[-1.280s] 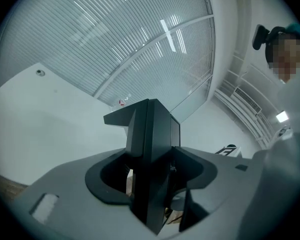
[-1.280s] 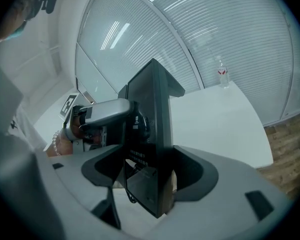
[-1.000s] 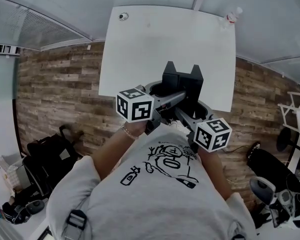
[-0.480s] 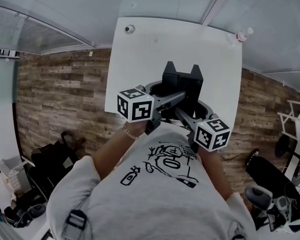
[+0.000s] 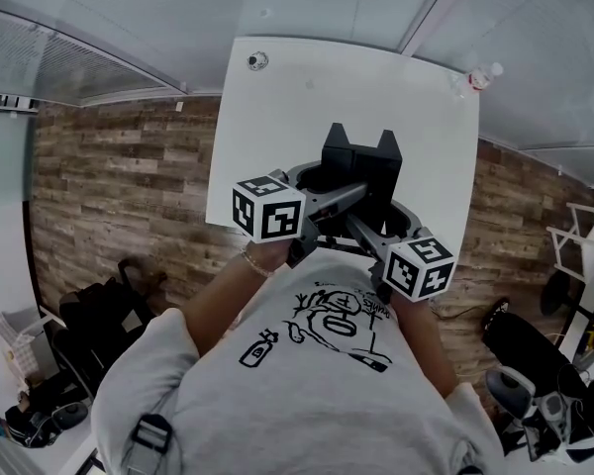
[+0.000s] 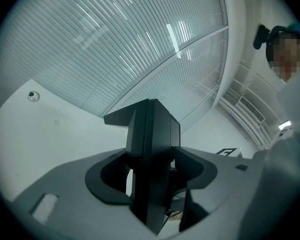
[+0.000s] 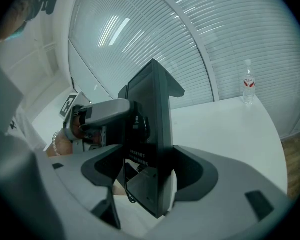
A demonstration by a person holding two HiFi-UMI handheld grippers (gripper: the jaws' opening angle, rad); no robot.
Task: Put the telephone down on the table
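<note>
While we stand at the near edge of the white table (image 5: 277, 107), the black telephone (image 5: 361, 161) hangs upright above that edge between our 2 tools: the left gripper (image 6: 150, 184) and the right gripper (image 7: 151, 179) each clamp it, jaws wide, from opposite sides. A bottle (image 5: 478, 77) stands at the far right corner.
</note>
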